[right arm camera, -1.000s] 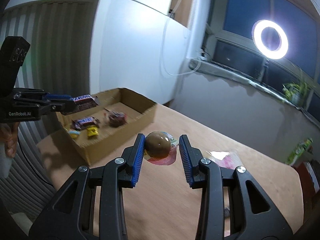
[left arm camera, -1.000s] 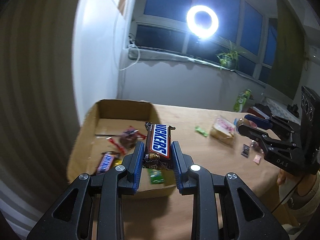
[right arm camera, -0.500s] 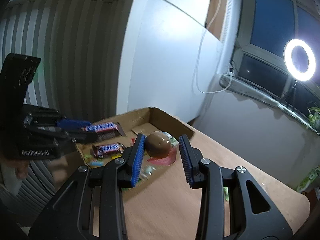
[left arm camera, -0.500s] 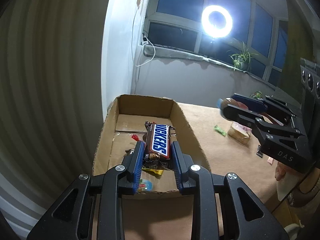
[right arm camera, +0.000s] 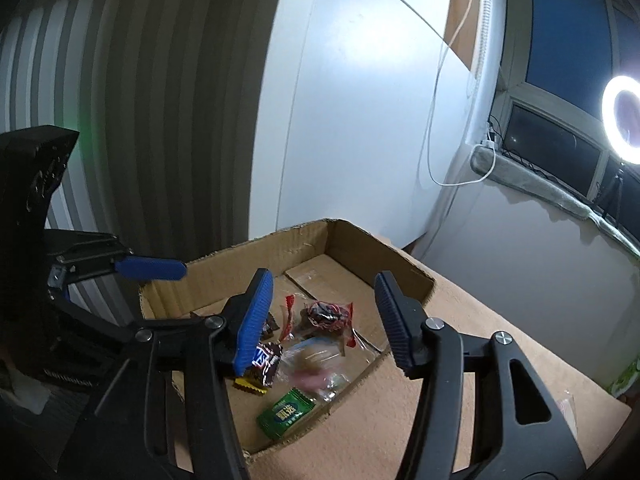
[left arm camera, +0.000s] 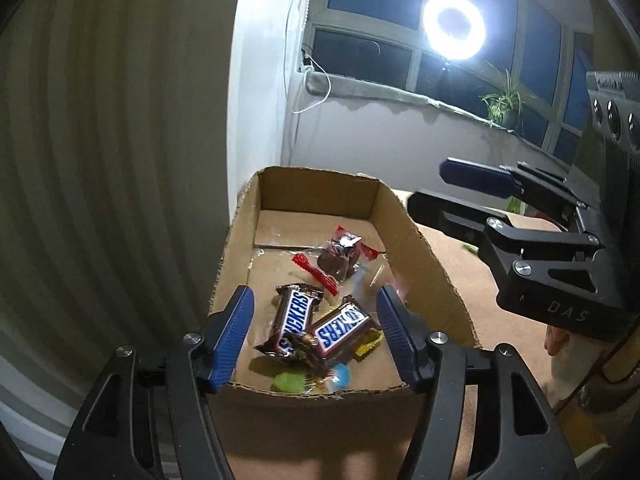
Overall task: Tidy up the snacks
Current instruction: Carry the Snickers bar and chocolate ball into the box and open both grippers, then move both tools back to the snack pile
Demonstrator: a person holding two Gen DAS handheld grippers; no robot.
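- Comparing with half a second ago: the left gripper (left arm camera: 314, 336) held a Snickers bar (left arm camera: 341, 327) over the box (left arm camera: 424, 248); its fingers are now spread and empty.
- The bar now lies in the box across a second Snickers (left arm camera: 291, 320).
- The right gripper (right arm camera: 324, 316) held a round brown snack; its fingers are also released, above the box.
- A blurred wrapped item (right arm camera: 312, 368) sits below them in the box, apparently that snack, caught mid-drop.
- Judgement: both deposits are complete; both grippers are free for the snacks left on the table (right arm camera: 500, 360).
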